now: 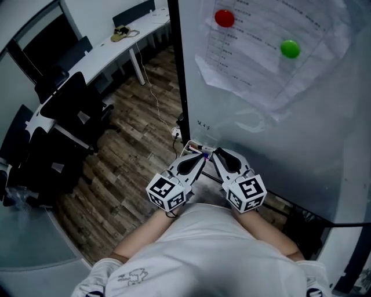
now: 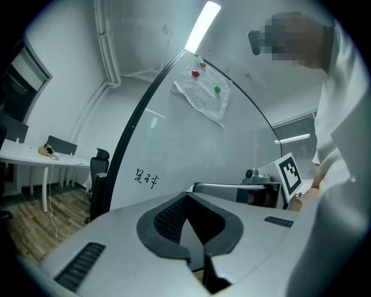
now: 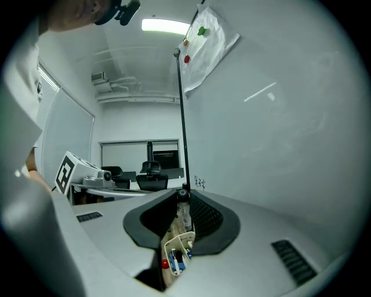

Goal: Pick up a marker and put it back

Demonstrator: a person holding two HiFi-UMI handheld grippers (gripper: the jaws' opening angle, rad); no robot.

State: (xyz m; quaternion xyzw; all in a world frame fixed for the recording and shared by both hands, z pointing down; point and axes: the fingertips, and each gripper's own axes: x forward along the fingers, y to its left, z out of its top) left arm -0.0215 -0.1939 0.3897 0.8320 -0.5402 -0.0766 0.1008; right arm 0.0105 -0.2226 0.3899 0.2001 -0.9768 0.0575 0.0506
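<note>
My right gripper (image 3: pixel 182 223) is shut on a white marker (image 3: pixel 184 210) with a black cap, held upright between the jaws. Below it, seen through the gap, is a small white tray (image 3: pixel 186 239) holding blue and red markers. In the head view both grippers point at the foot of the whiteboard (image 1: pixel 290 127), the right gripper (image 1: pixel 217 153) beside the left gripper (image 1: pixel 200 158), with the tray (image 1: pixel 193 146) just beyond their tips. The left gripper (image 2: pixel 195 256) is shut with nothing between its pads.
A paper sheet (image 1: pixel 272 52) is pinned to the board by a red magnet (image 1: pixel 224 18) and a green magnet (image 1: pixel 290 49). Black office chairs (image 1: pixel 72 110) and a white desk (image 1: pixel 110 46) stand to the left on the wood floor. A cable (image 1: pixel 156 104) trails along the floor.
</note>
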